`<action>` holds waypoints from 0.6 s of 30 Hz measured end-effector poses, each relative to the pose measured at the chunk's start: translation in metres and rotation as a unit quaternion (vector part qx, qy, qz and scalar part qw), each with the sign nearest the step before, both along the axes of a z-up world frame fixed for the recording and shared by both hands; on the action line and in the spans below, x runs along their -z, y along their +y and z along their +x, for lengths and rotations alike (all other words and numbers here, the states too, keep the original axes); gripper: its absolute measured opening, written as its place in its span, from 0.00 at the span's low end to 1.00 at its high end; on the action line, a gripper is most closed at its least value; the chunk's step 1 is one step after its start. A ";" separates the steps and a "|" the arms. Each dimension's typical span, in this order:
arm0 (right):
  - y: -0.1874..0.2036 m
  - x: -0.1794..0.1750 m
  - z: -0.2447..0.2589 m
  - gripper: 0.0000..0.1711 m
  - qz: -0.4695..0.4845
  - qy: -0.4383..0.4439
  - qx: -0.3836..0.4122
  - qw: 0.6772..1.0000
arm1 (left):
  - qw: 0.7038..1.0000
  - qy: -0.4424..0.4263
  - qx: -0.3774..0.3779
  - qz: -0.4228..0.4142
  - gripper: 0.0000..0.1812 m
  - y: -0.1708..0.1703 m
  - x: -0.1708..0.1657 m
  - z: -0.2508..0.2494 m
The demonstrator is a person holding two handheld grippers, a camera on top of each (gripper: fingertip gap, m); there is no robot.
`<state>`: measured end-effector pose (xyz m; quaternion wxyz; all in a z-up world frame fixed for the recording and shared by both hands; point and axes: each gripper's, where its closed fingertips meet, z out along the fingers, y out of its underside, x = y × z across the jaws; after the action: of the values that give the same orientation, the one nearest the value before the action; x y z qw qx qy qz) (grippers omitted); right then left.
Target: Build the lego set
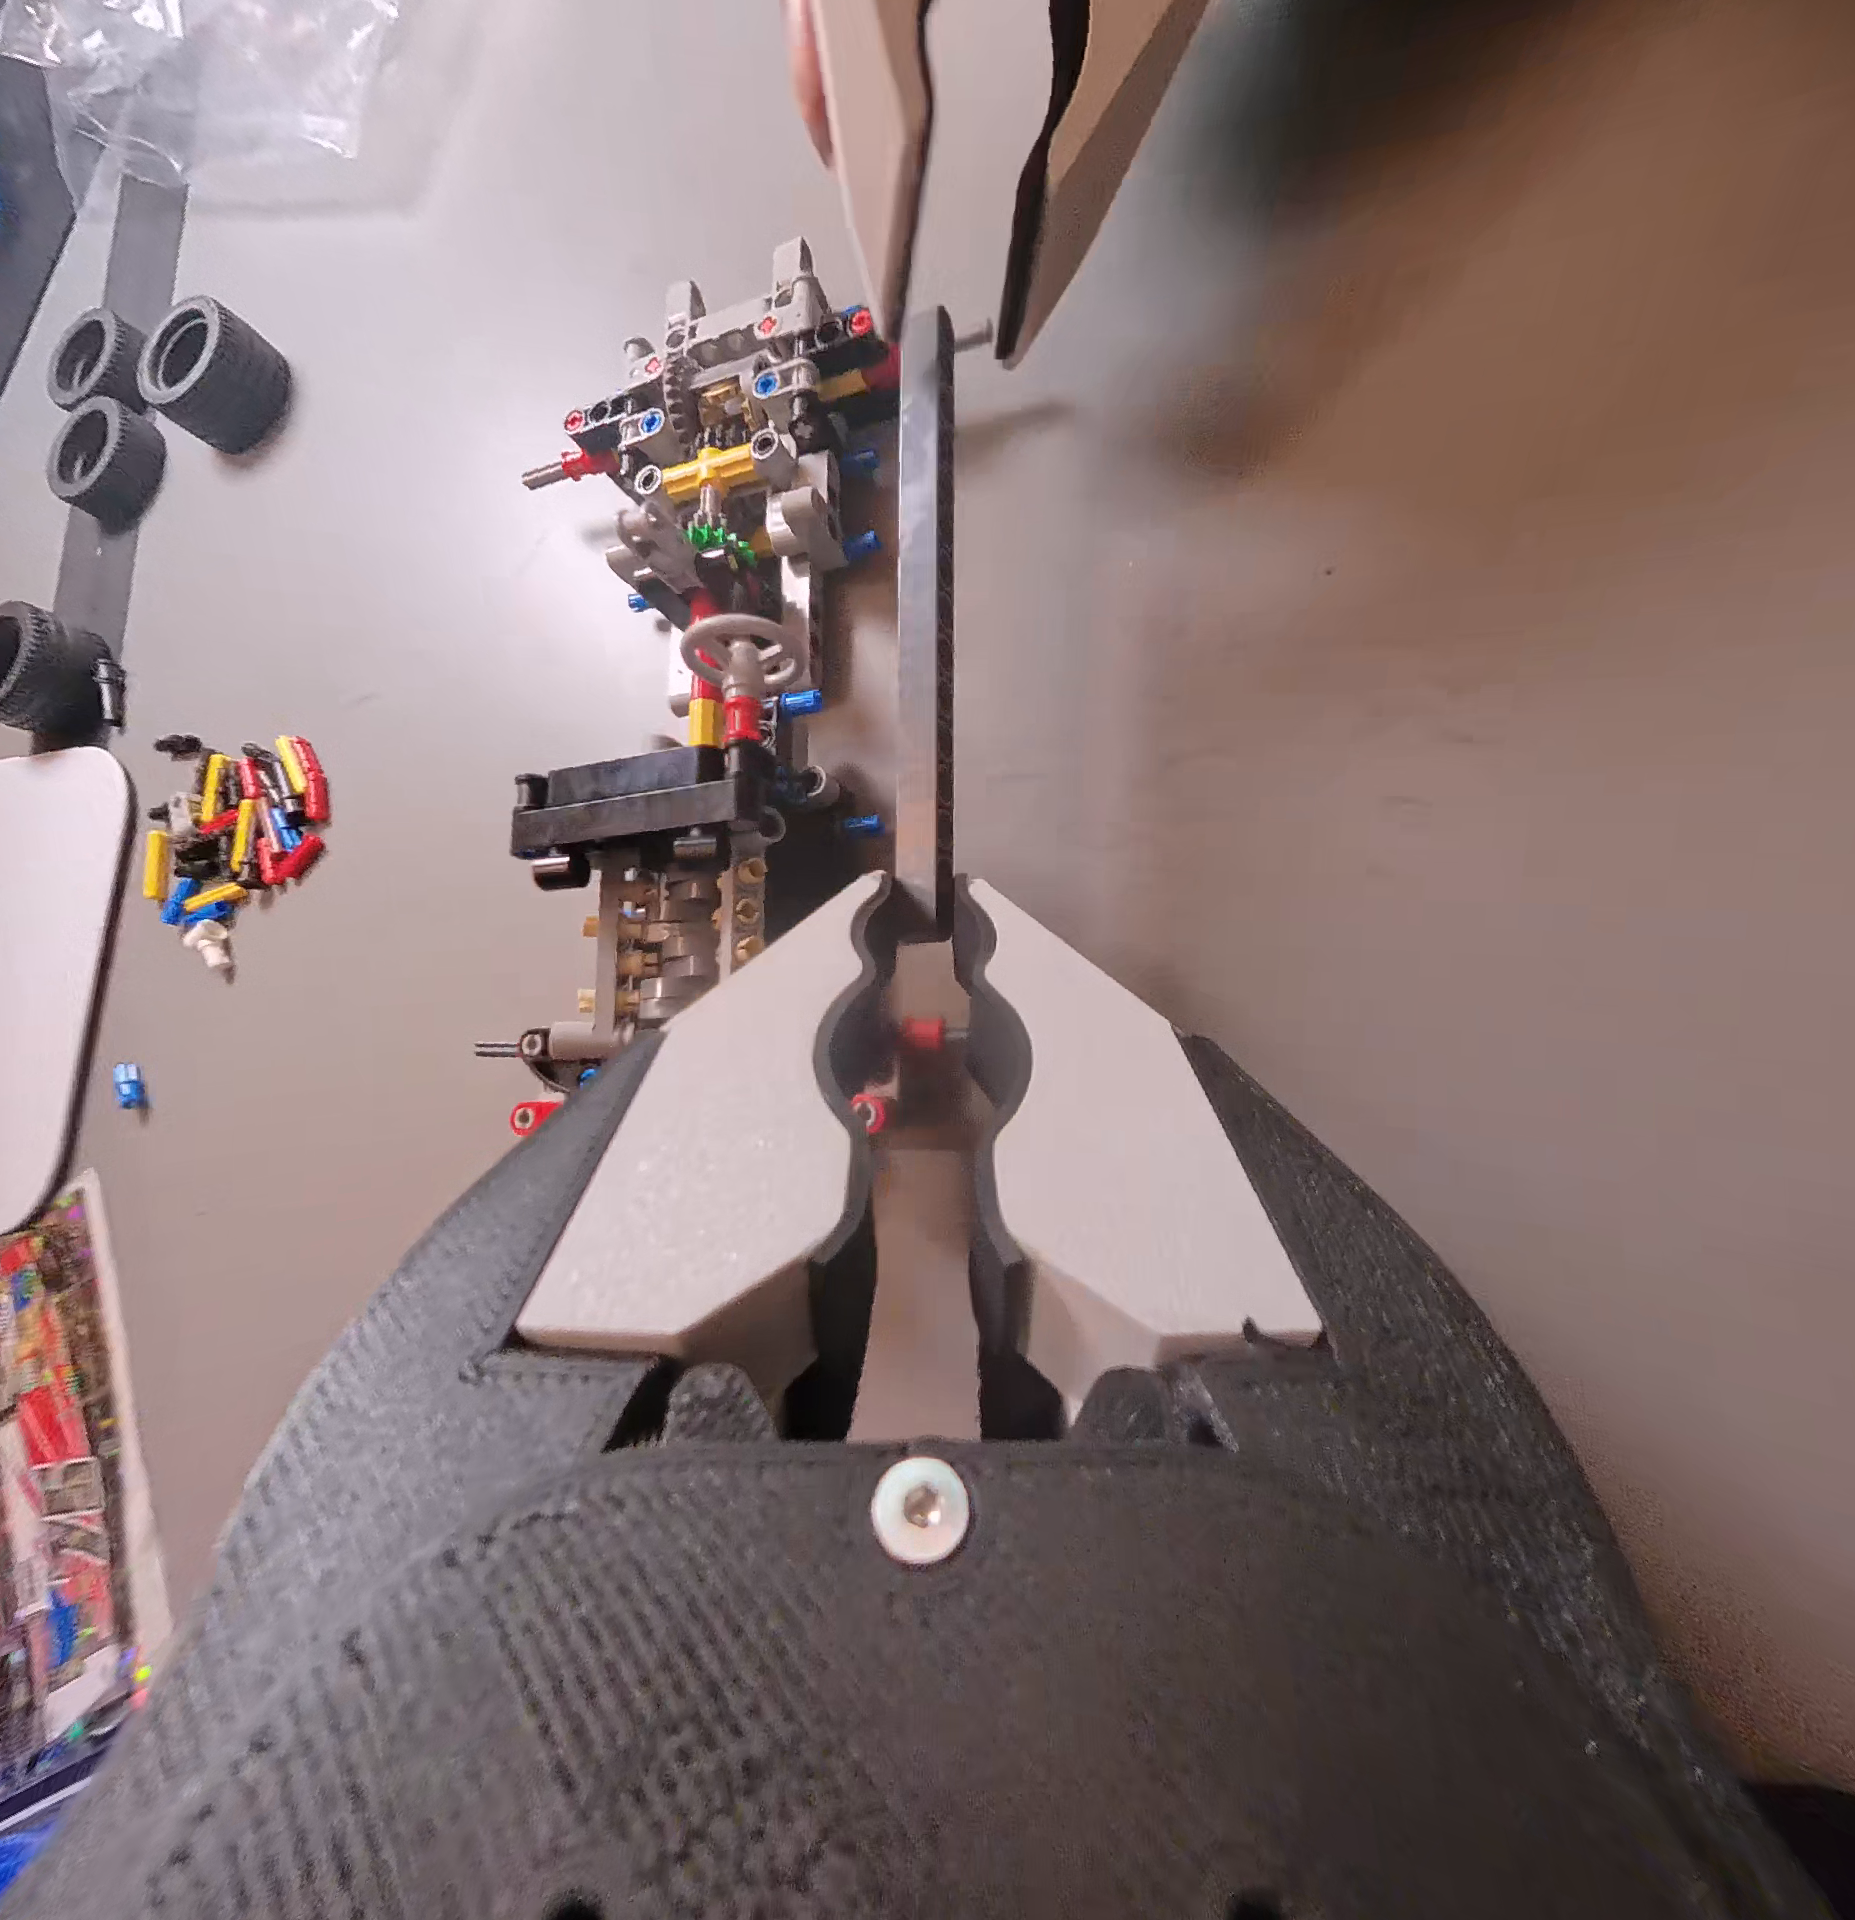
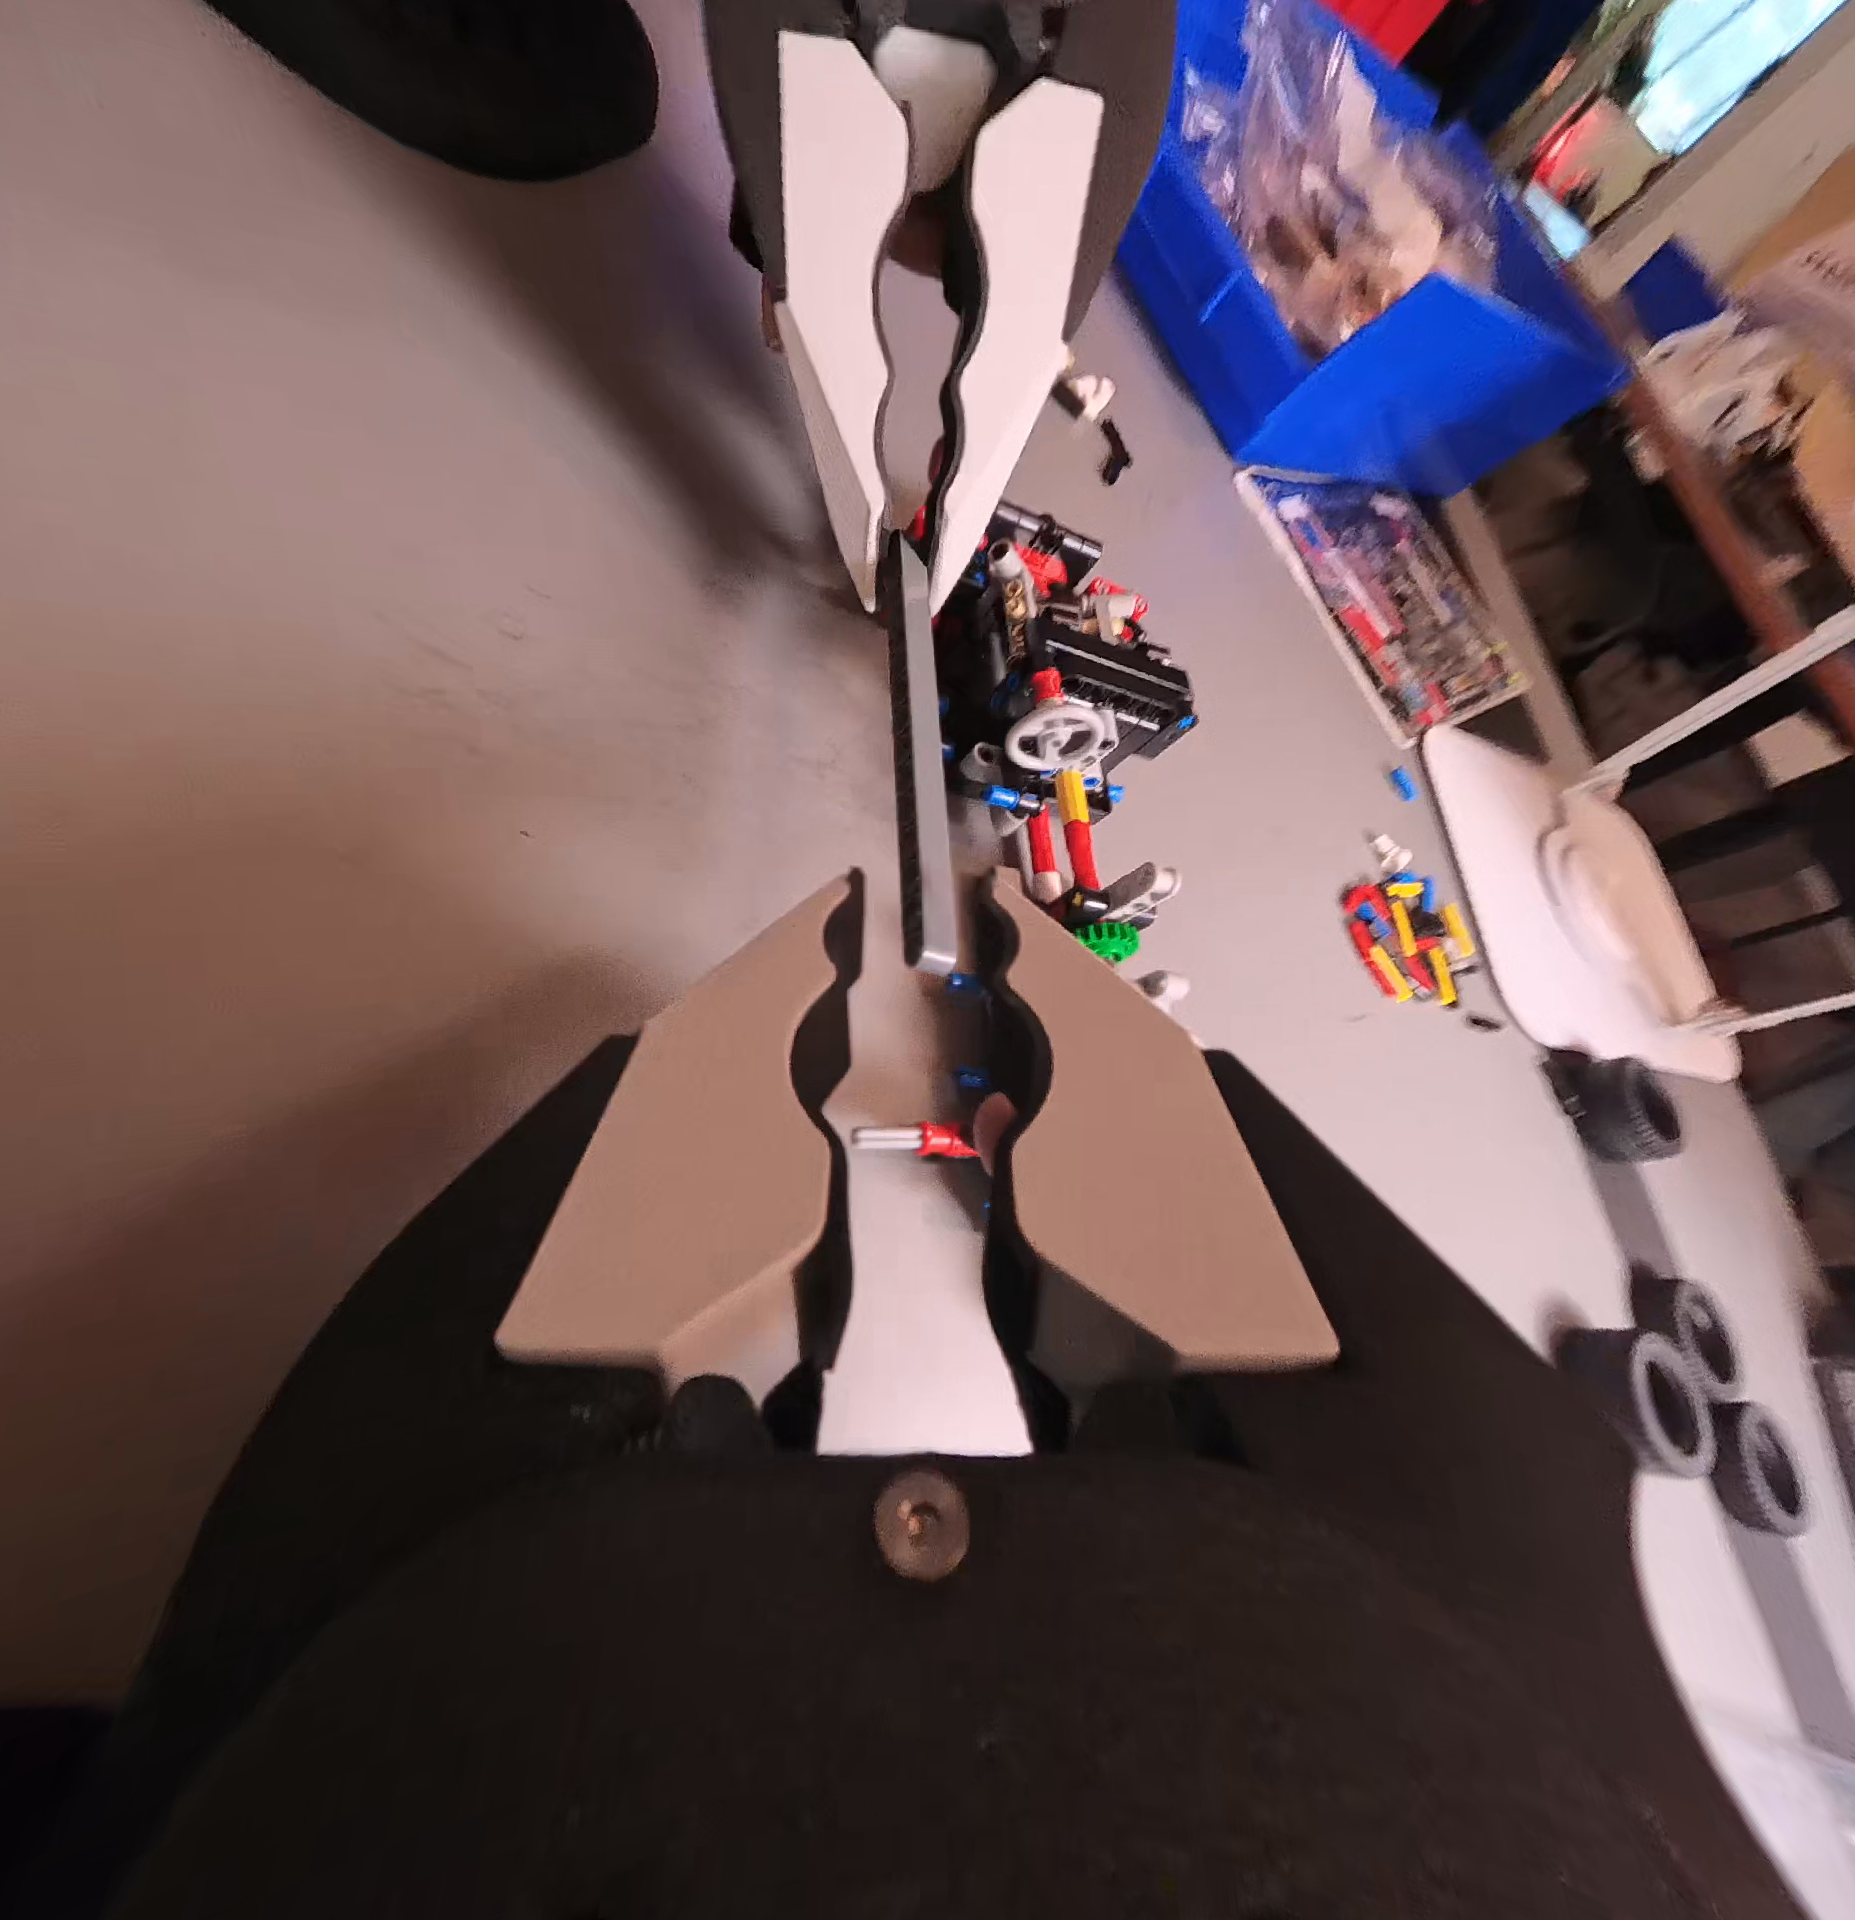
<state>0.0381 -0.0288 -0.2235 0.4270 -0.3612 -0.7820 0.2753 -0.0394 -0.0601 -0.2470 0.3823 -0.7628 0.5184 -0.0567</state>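
A long black Lego beam (image 1: 925,623) runs between my two grippers, just above the grey table. My left gripper (image 1: 925,888) is shut on its near end. It also shows at the top of the right wrist view (image 2: 907,540), clamped on the beam (image 2: 918,779). My right gripper (image 2: 921,883) is open, with its jaws on either side of the beam's other end. It shows at the top of the left wrist view (image 1: 949,327). The half-built chassis (image 1: 725,520) with a grey steering wheel lies on the table right beside the beam. It also shows in the right wrist view (image 2: 1068,707).
Several black tyres (image 1: 175,384) lie at the left. A pile of small coloured pins (image 1: 237,831) and a loose blue pin (image 1: 128,1084) lie near the instruction booklet (image 1: 40,1455). A blue bin (image 2: 1401,312) of bagged parts stands behind the table. Both grippers' tips are roughly 30 cm from the loose blue pin (image 1: 128,1084). The right camera catches it too, in the right wrist view (image 2: 1402,790).
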 end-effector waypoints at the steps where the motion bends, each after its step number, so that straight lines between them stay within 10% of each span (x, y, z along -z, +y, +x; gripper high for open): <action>1: -0.001 0.001 0.000 0.14 -0.015 -0.017 0.005 1.000 | 1.000 0.010 0.003 0.003 0.05 -0.001 0.001 0.001; 18: 0.006 0.032 -0.033 0.05 0.256 -0.060 0.058 0.963 | 1.000 0.010 -0.004 0.018 0.05 0.003 0.000 0.006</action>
<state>0.0048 -0.0227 -0.2551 0.4727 -0.3008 -0.8281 0.0184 -0.0339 -0.0576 -0.2471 0.3905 -0.7586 0.5202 -0.0381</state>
